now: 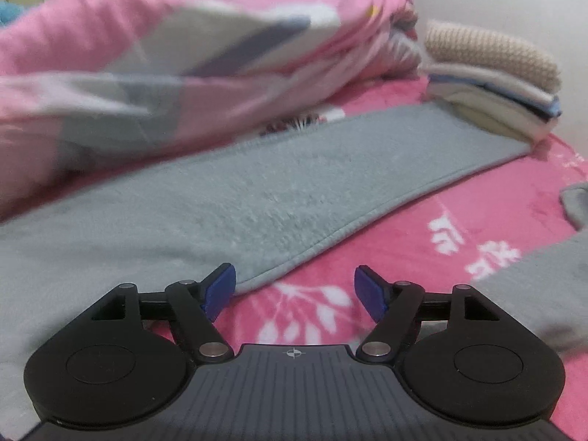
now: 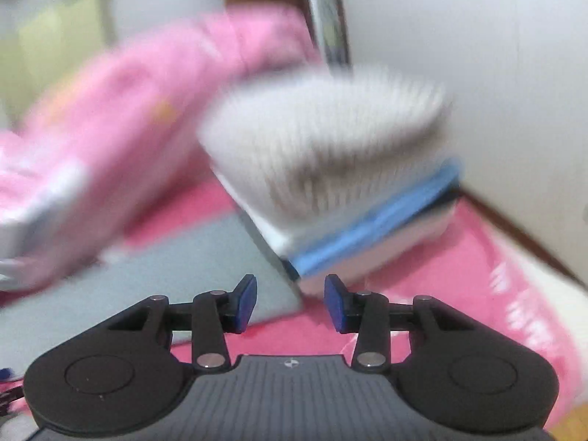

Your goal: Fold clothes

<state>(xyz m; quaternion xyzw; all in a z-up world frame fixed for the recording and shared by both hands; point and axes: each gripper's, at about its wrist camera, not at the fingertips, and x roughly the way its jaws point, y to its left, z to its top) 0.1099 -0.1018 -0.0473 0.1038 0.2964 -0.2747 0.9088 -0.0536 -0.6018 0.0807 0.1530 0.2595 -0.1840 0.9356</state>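
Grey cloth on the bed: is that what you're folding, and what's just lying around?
For the job:
grey cloth, spread flat
left gripper, open, empty
right gripper, open, empty

Just lying about:
folded stack
pink quilt
pink sheet

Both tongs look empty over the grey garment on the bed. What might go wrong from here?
1. The grey garment has its far end against the folded stack; pulling it might topple the stack.
2. The right wrist view is heavily blurred, so the right tongs, open near the stack's corner, could snag it.
3. The left tongs stand open with the garment's hem beside one pad; closing here may pinch only the edge.
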